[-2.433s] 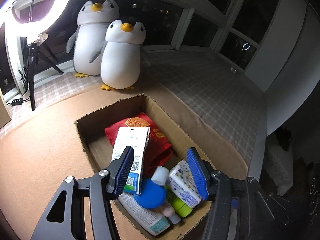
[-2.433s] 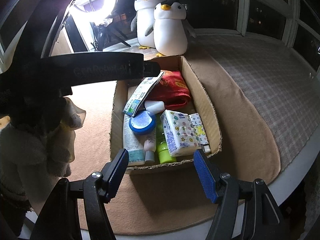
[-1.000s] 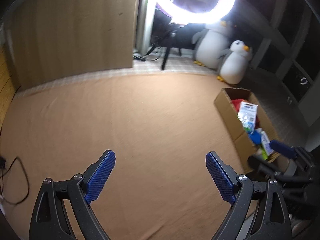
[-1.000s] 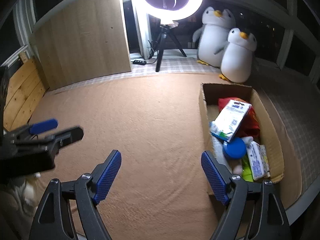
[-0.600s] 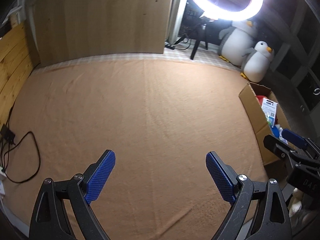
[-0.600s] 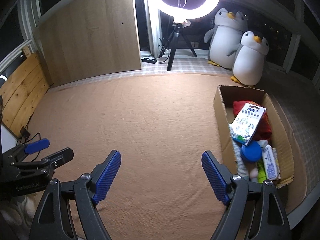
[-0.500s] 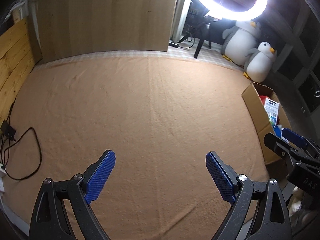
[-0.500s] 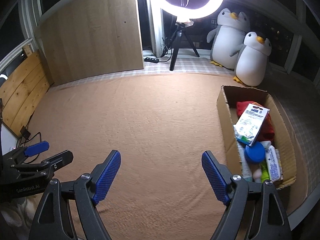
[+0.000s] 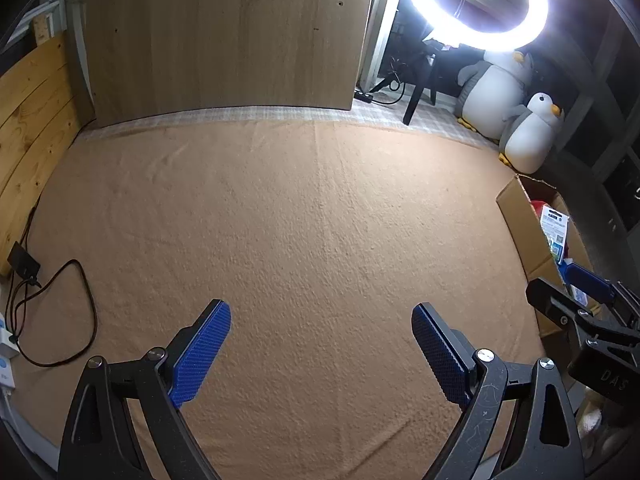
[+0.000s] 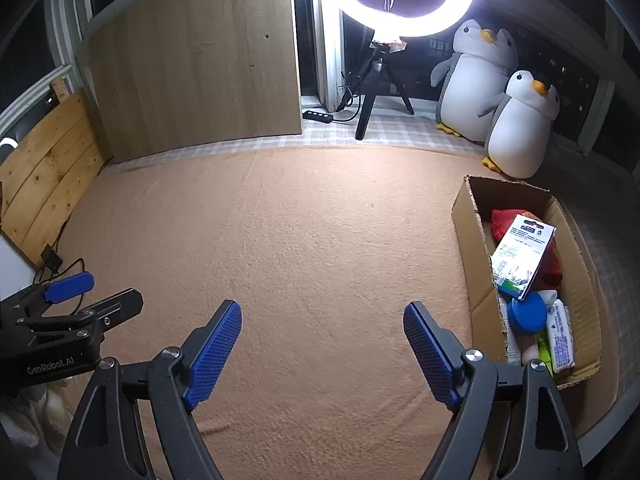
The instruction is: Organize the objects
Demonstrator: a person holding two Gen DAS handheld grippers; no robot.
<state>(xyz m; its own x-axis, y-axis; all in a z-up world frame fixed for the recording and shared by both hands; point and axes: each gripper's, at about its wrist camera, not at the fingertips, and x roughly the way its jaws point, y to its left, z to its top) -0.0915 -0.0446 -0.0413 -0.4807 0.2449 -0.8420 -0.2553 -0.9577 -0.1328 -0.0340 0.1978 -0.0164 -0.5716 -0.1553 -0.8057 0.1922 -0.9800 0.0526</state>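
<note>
A cardboard box [image 10: 464,224] stands at the right edge of the tan blanket [image 10: 304,240]. It holds a white card pack [image 10: 520,256], a red pouch [image 10: 506,220], a blue round lid [image 10: 526,312], a tissue pack [image 10: 560,332] and a green bottle [image 10: 544,350]. The box also shows in the left wrist view [image 9: 520,224]. My left gripper [image 9: 320,344] is open and empty above the blanket. My right gripper [image 10: 322,340] is open and empty, left of the box.
Two plush penguins [image 10: 520,128] stand behind the box. A ring light on a tripod [image 10: 384,60] and a wooden panel [image 10: 200,64] stand at the back. A black cable and adapter [image 9: 24,268] lie at the blanket's left edge. Wooden planks [image 9: 28,128] line the left side.
Both grippers have pulled back from the box and now look over the whole blanket. The left gripper let go of the white card pack, which now leans inside the box.
</note>
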